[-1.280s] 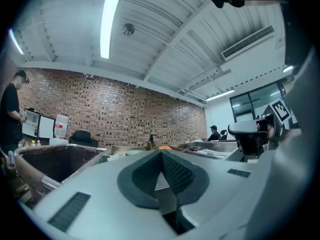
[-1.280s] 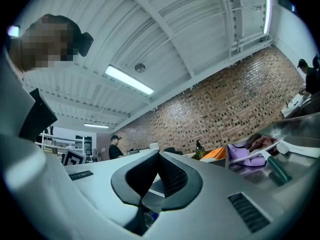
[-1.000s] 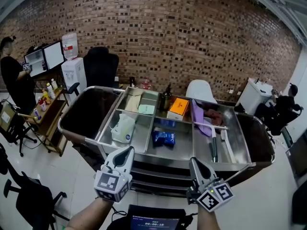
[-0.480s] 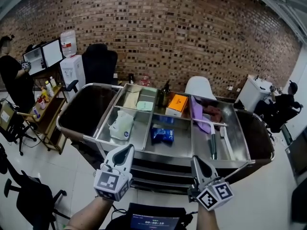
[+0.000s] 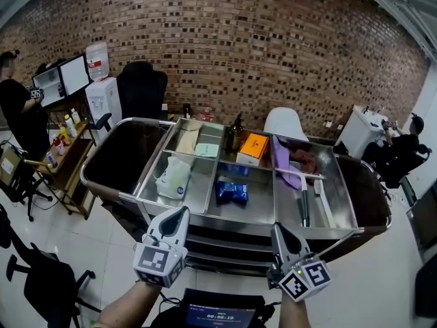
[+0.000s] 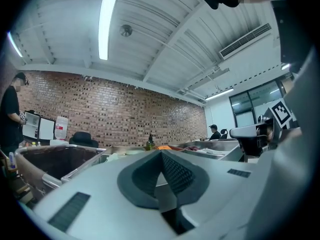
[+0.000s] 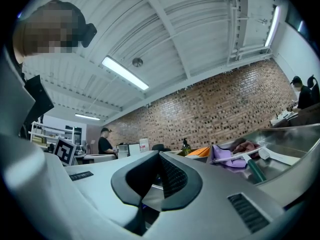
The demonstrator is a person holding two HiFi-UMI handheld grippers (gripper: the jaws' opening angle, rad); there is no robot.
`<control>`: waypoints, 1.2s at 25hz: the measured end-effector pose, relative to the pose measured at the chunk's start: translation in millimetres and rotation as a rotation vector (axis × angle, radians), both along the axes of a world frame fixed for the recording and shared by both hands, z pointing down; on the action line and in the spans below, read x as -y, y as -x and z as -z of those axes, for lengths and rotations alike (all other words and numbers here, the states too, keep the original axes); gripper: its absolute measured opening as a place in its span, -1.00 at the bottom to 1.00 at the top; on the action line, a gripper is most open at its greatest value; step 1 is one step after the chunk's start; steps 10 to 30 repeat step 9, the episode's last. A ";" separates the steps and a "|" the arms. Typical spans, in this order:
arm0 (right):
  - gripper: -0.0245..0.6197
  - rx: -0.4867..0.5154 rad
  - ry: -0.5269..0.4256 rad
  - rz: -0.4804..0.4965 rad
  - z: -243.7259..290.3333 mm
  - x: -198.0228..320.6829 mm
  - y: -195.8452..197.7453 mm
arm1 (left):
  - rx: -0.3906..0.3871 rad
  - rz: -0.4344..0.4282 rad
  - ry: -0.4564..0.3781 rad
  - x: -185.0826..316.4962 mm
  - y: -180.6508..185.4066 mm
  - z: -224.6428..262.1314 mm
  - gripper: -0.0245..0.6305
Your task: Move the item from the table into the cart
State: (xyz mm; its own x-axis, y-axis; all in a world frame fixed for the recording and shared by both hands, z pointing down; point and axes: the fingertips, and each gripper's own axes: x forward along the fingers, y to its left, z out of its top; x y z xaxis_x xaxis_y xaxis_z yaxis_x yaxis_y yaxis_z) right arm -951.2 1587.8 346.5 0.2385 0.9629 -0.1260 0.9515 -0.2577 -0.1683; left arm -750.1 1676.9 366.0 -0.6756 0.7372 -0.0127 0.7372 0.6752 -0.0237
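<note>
Hovering short of the blue packet, left gripper and right gripper, jaws together, empty.

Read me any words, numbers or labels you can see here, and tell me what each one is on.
Nothing reads clearly.
Screen at the bottom edge: a timer-like row of digits, too blurred to read.
Blue packet: print too small.
White pouch: blue mark, unreadable.
Left gripper and right gripper: square markers only, no letters.
</note>
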 end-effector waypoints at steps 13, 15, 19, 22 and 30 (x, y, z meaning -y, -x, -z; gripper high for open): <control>-0.91 0.009 -0.012 -0.005 -2.1 2.0 -2.9 | -0.001 0.001 -0.010 2.0 -3.2 -0.4 -0.87; -0.91 0.009 -0.012 -0.005 -2.1 2.0 -2.9 | -0.001 0.001 -0.010 2.0 -3.2 -0.4 -0.87; -0.91 0.009 -0.012 -0.005 -2.1 2.0 -2.9 | -0.001 0.001 -0.010 2.0 -3.2 -0.4 -0.87; -0.91 0.009 -0.012 -0.005 -2.1 2.0 -2.9 | -0.001 0.001 -0.010 2.0 -3.2 -0.4 -0.87; -0.91 0.009 -0.012 -0.005 -2.1 2.0 -2.9 | -0.001 0.001 -0.010 2.0 -3.2 -0.4 -0.87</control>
